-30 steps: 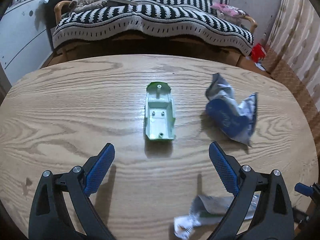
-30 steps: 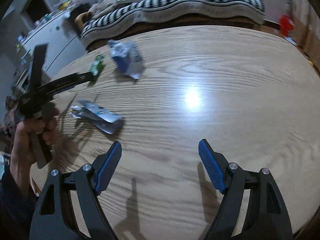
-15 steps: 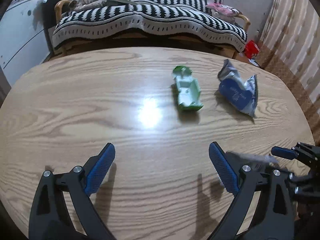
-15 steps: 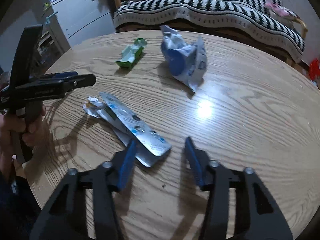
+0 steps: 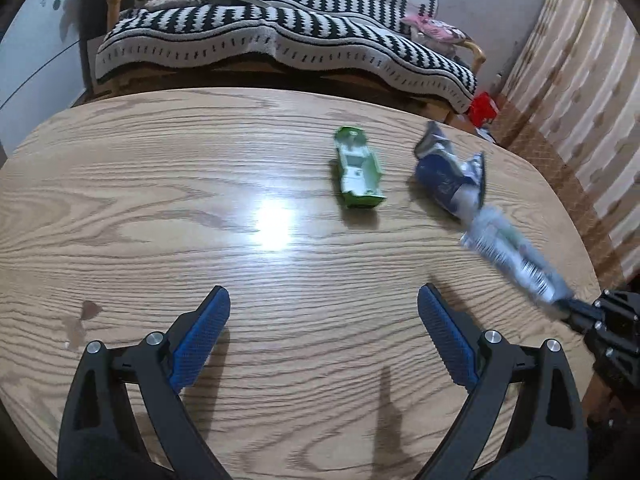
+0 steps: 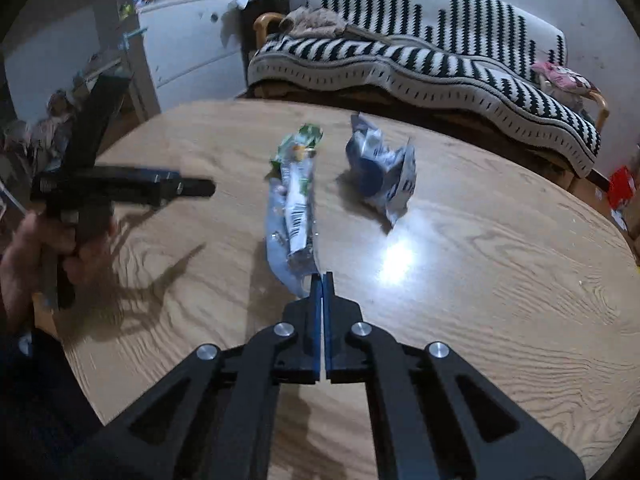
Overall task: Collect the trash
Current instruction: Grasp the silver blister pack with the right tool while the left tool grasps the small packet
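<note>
The right gripper has just been closing, and its jaws now stand pressed together on the near end of the silver wrapper. Half a second ago this wrapper was lying flat on the wooden table in front of the half-open jaws; now it sticks out from the fingertips and looks lifted off the wood, though blur makes this hard to be sure of. I judge that the first piece of trash is taken and needs only to be carried away.

The left gripper is wide open with nothing between its blue pads, above the near side of the table. It was close over the green plastic piece a second ago and is now further back from it.

Two pieces remain on the table: the green plastic piece, and the crumpled blue bag just beside it, toward the curtain.

No bin, bag or other container for the trash is visible in either view, so I cannot tell where the wrapper should go.
</note>
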### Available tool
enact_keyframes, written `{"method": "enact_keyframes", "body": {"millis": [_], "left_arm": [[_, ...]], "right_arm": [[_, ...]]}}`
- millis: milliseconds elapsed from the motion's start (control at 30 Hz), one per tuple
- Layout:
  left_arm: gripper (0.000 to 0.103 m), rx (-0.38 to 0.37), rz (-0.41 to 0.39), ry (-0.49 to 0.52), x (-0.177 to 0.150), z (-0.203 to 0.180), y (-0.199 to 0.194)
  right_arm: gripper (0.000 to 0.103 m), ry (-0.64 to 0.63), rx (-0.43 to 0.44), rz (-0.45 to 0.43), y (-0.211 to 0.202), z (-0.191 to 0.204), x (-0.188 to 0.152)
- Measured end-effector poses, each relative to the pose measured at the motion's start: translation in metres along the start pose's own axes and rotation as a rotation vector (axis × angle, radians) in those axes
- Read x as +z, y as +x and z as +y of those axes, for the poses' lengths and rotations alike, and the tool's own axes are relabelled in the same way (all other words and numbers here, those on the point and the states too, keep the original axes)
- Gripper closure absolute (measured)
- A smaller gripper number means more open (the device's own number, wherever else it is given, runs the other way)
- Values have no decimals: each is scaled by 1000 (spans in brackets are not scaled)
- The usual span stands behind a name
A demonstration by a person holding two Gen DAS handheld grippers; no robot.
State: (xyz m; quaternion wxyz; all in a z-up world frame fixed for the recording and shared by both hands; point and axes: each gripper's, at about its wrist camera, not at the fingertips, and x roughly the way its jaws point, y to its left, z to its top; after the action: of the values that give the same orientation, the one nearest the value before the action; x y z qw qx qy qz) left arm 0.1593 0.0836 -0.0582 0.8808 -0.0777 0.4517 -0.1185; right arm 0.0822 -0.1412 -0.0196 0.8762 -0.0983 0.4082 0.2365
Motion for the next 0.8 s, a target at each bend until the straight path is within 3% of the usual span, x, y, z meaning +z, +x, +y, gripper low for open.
{"method": "enact_keyframes", "body": {"millis": [200,433,500,600,667,767,800], "left_arm": [[11,-51,30,67,2,-40,14],[13,-113,77,108,2,-78,37],[21,-140,86,90,2,-80,42],[23,-192,116,58,2,-83,47],[31,-173,107,86,-1,-90,48],[44,-220,114,85,-1,-98,51],[53,-228,121,80,-1,-99,52]], "right_arm": [[102,-90,-28,38,-4,11,-22],[102,-103,4,44,-12,13,-36],[102,-109,11,49,-13,14,-38],[102,-111,11,56,-12,13,-42],[102,-107,19,62,-12,9,-43],[102,-111,23,72,-10,8,-44],[102,-106,26,75,-9,7,-45]]}}
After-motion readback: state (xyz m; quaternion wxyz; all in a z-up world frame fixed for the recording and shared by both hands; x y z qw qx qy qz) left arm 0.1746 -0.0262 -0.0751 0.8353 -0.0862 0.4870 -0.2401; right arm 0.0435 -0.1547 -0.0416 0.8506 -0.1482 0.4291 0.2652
